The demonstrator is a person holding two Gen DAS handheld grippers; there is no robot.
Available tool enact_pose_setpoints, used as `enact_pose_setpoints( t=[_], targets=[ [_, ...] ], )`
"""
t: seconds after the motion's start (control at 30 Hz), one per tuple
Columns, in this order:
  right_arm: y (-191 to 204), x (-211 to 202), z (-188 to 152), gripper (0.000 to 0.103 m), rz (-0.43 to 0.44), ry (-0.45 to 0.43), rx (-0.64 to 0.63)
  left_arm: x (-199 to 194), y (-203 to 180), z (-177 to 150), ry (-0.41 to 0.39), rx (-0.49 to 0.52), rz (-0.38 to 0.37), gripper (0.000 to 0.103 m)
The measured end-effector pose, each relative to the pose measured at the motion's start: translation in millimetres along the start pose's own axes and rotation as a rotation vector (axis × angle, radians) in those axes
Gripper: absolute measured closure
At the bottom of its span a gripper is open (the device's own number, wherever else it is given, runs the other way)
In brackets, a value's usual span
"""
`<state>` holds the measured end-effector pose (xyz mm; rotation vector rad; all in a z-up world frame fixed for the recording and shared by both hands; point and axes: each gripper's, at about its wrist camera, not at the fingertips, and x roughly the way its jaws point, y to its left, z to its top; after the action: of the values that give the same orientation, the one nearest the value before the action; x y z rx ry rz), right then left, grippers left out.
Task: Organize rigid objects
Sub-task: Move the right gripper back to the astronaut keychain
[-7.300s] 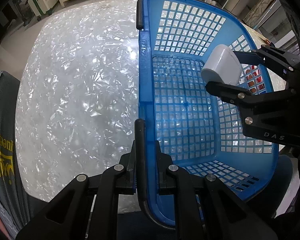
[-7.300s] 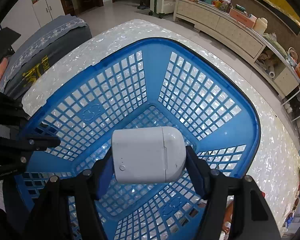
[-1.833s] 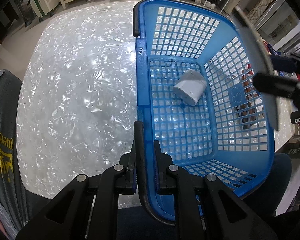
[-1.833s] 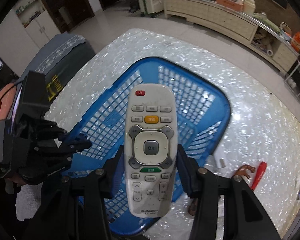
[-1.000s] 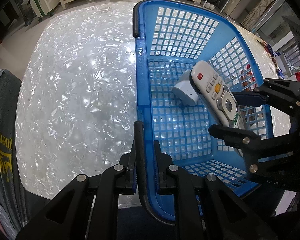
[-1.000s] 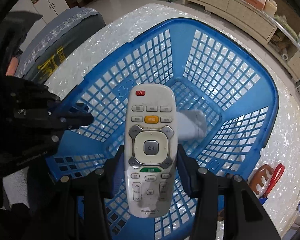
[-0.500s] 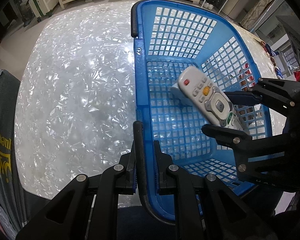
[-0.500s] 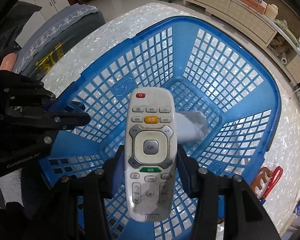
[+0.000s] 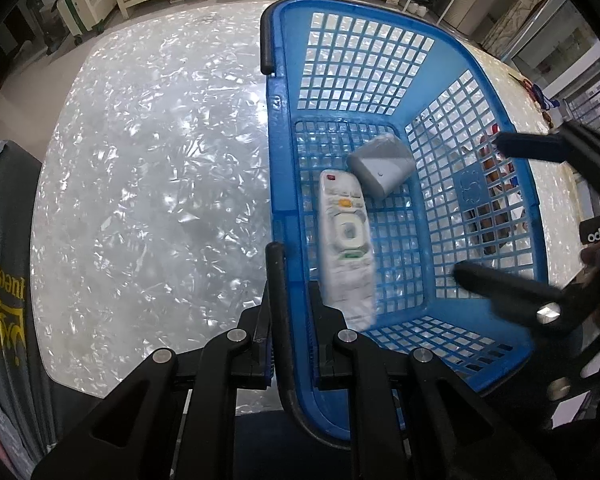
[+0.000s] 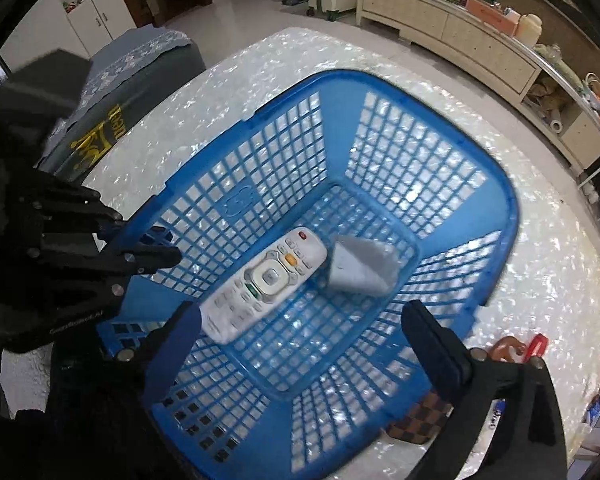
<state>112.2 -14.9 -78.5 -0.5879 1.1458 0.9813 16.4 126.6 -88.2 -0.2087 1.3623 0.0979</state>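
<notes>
below, pearly shell-patterned table [image 9: 148, 184]; cream sideboard [image 10: 460, 36] behind.

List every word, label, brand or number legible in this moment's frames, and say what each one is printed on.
"odo", cut off at the frame edge: white letters on a black tag beside the right gripper.
Grey lettering on the left gripper's body: too blurred to read.
Yellow lettering on the dark cloth: distorted, not readable.
Remote control button and brand print: blurred.
Embossed mark on the blue basket wall: unreadable.
</notes>
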Motion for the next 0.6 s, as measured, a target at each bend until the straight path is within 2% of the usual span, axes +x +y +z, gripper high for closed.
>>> enact_pose_setpoints(
  t=[0.33,0.6],
  targets=[
    [-41.7,-45.1,-11.4,0.000,-0.040,-0.047,0.078,0.1,-3.8,0.3,0.003,0.002,0.015,0.089],
    [-109.7,-65.4,-38.5,0.000,-0.069,-0.057,0.260,0.1,-5.0,-0.6,0.004,0.002,0.015,0.089]
  ],
)
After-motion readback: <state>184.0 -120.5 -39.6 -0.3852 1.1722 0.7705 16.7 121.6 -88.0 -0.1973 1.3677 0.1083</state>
